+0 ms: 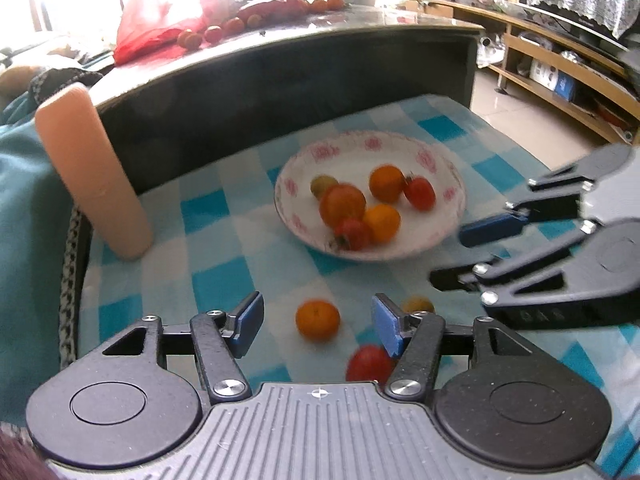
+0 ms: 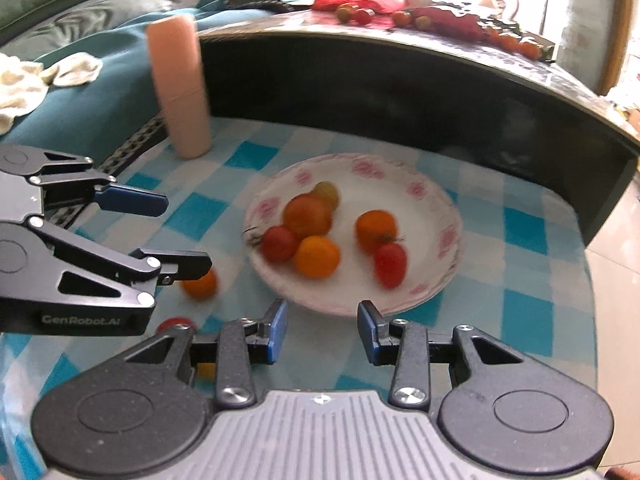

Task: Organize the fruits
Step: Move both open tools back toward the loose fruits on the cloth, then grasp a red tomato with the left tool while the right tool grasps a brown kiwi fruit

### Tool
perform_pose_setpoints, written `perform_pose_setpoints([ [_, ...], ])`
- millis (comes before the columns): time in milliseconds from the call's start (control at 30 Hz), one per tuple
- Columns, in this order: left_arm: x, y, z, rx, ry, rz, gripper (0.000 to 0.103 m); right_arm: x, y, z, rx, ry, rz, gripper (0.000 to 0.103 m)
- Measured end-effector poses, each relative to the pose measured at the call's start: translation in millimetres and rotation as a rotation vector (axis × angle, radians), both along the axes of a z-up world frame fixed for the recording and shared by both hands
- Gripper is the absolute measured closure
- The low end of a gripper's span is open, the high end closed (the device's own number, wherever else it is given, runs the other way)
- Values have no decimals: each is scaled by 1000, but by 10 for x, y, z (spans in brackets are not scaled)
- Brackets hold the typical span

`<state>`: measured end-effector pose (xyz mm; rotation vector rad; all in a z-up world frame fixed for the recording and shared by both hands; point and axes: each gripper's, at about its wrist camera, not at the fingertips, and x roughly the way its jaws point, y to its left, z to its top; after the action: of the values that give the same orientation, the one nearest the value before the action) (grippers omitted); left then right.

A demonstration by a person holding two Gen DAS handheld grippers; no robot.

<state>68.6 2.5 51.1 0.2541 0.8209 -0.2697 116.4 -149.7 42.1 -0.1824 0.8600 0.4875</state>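
A white bowl with pink flowers (image 1: 360,140) (image 2: 452,240) stands on the blue-checked cloth and holds several oranges and tomatoes. Loose on the cloth lie an orange (image 1: 318,319) (image 2: 200,284), a red tomato (image 1: 368,364) (image 2: 176,324) and a yellowish fruit (image 1: 418,304). My left gripper (image 1: 318,316) (image 2: 176,232) is open; the loose orange shows between its blue pads, with gaps on both sides. My right gripper (image 2: 323,324) (image 1: 460,254) is open and empty, just short of the bowl's near rim.
A peach-coloured cylinder (image 1: 94,172) (image 2: 180,88) stands upright at the cloth's back left. A dark raised table wall (image 1: 280,76) closes the back, with a red bag (image 1: 160,24) and more fruit on top. The cloth ends at the floor on the right.
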Motion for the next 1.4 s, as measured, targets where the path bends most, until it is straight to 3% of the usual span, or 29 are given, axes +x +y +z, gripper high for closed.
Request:
perform_pose_setpoints([
  [567,-197,45,-214,13,66,-83,36,72,382,-331,-8,142,77,51],
  [767,-179,-12,-264,23,59,-111,36,64,391,-361,-22,155,88,62],
  [1133,-63,-102,-360,13,27,-163,46,22,223,-294,-31,141,68,62],
  [1200,-55,-109,-399,21,61,-173,56,26,186,-299,-31,148,62,62],
  [1400,-78,-97,-480,15,101,-189,56,14,97,-279,-23,158,61,62],
])
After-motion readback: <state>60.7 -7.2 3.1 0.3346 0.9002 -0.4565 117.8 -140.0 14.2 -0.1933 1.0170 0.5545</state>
